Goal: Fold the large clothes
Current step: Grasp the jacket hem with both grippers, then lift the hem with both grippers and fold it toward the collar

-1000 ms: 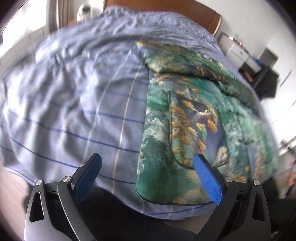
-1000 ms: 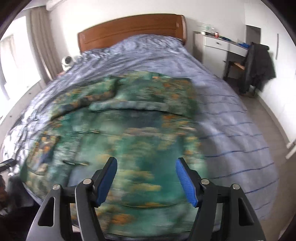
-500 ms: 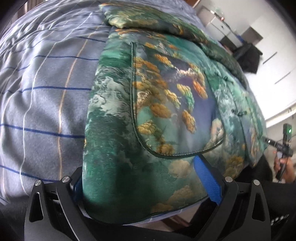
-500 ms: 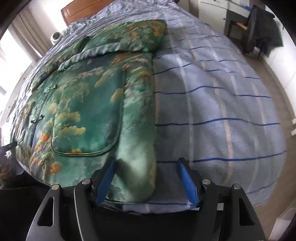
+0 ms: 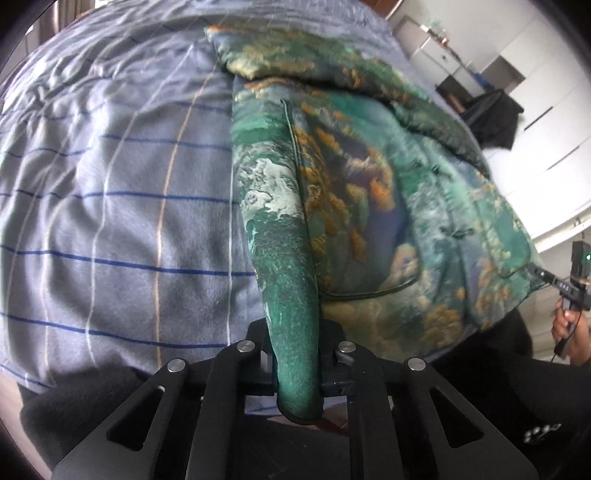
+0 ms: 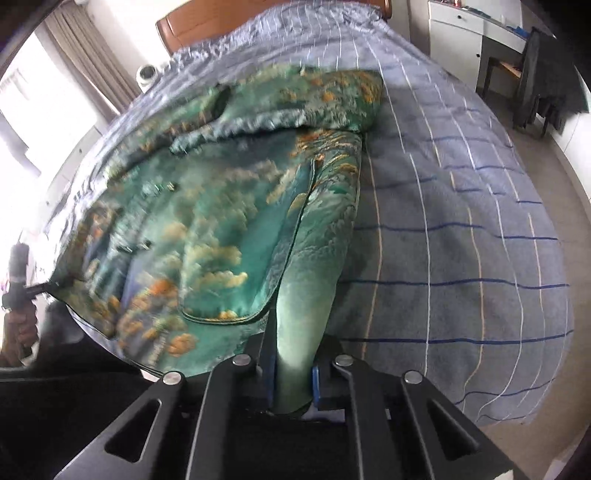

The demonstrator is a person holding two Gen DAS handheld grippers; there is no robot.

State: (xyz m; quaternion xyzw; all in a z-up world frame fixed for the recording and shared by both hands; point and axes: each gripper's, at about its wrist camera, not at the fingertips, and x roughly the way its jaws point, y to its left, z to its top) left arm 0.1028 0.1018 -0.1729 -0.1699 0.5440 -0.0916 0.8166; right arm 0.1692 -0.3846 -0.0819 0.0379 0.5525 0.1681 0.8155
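Note:
A green patterned jacket (image 5: pixel 369 206) with gold and orange clouds lies spread on the bed, its sleeves folded across the top. My left gripper (image 5: pixel 295 354) is shut on the jacket's bottom left corner, and the cloth bunches into a ridge between the jaws. In the right wrist view the same jacket (image 6: pixel 207 221) fills the left half. My right gripper (image 6: pixel 293 365) is shut on the bottom right corner, which also stands up in a pinched fold. Each wrist view shows the other gripper's handle and a hand at the frame edge.
The bed wears a blue-grey checked cover (image 5: pixel 110 206) with dark blue and white lines, and a wooden headboard (image 6: pixel 192 26) at the far end. A white cabinet (image 6: pixel 458 26) and a dark garment on a chair (image 6: pixel 546 77) stand right of the bed. Curtains (image 6: pixel 85 62) hang left.
Both grippers came down onto the jacket's hem and shut on its two bottom corners. The cloth now rises in a pinched ridge inside each pair of jaws.

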